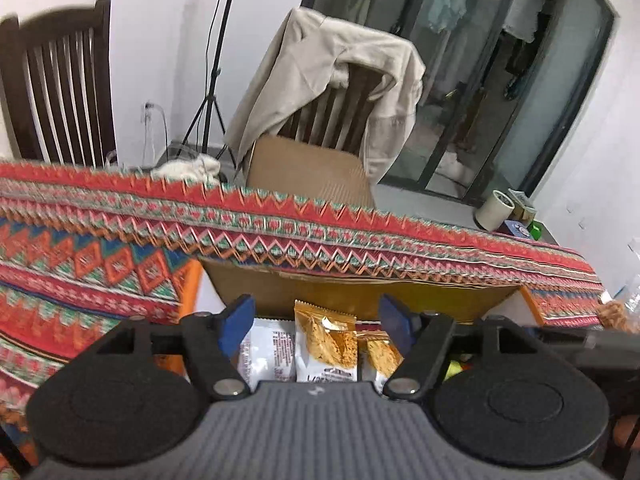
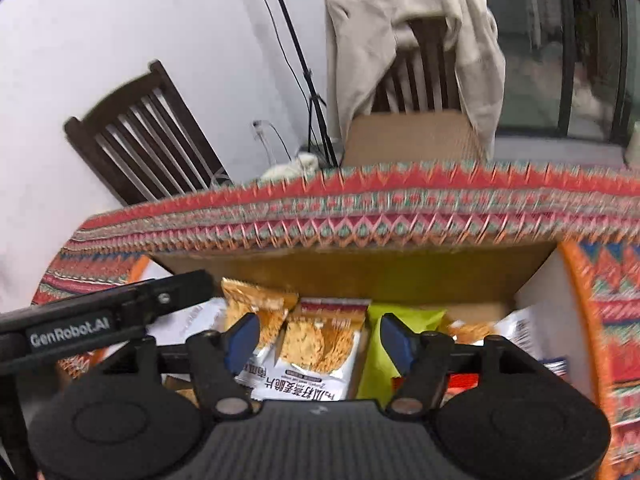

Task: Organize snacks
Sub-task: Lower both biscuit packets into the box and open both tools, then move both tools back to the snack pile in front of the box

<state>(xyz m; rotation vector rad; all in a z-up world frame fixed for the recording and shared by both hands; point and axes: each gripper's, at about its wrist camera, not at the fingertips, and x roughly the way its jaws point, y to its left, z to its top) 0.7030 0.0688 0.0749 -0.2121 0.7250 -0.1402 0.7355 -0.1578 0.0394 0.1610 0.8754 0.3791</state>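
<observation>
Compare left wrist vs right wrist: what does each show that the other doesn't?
Left wrist only: a white cup and small boxes at the table's far corner.

Right wrist only: a green packet in the box, and the left tool's arm marked GenRobot.AI crossing in.

Both: gold cracker packets standing in the cardboard box, patterned tablecloth, draped chair, and an open tool, left and right.
</observation>
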